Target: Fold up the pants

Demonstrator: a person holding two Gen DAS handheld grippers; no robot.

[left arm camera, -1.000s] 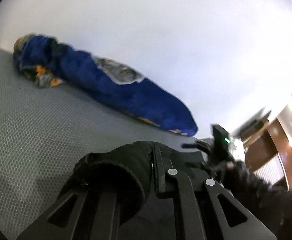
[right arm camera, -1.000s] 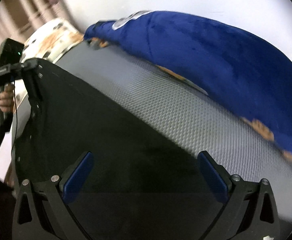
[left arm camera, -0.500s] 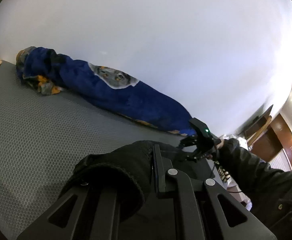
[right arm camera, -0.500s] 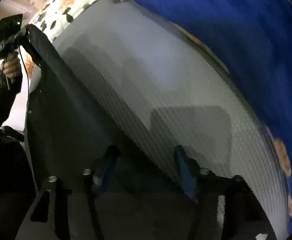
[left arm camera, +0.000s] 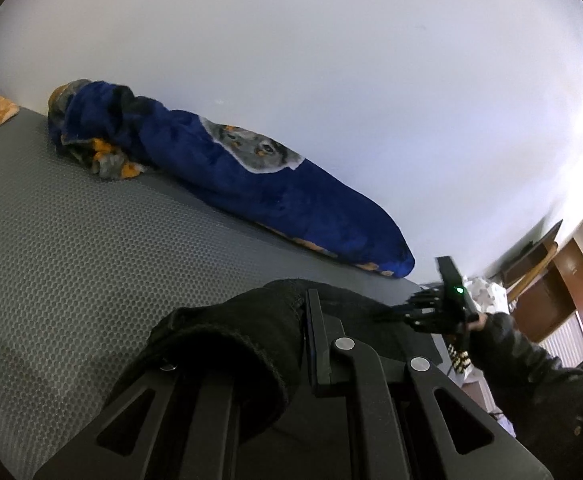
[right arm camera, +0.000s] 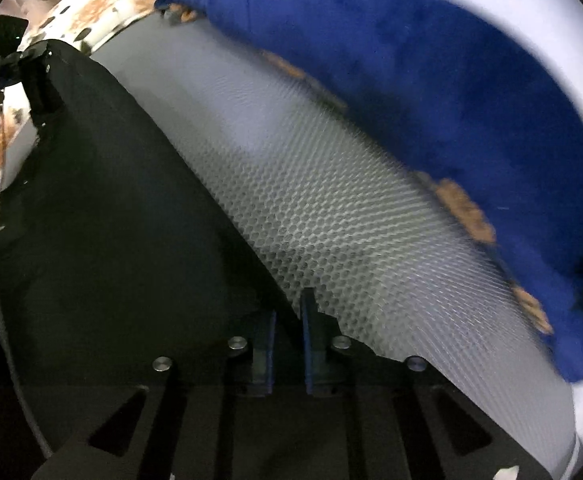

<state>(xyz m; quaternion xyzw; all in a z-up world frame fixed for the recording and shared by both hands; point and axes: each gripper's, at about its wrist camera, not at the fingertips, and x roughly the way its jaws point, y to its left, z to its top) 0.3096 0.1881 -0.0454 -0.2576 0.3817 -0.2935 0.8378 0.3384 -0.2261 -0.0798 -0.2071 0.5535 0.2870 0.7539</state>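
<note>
The black pants (right arm camera: 111,208) lie stretched along the near edge of the grey honeycomb mat (right arm camera: 311,208). My right gripper (right arm camera: 287,320) is shut on one end of the pants. My left gripper (left arm camera: 291,320) is shut on the other end, and the bunched black cloth (left arm camera: 227,332) drapes over its left finger. The right gripper also shows in the left wrist view (left arm camera: 431,312), and the left gripper shows in the right wrist view (right arm camera: 39,68), each holding its corner of the pants.
A rolled blue blanket (left arm camera: 251,188) with a cat print lies along the far side of the mat against the white wall (left arm camera: 331,80). A floral pillow (right arm camera: 91,12) sits at one end. Wooden furniture (left arm camera: 551,292) stands beyond the bed.
My right gripper has closed from wide open onto the pants' edge and dropped close to the mat. The left gripper has stayed shut on its end and tilted slightly.
</note>
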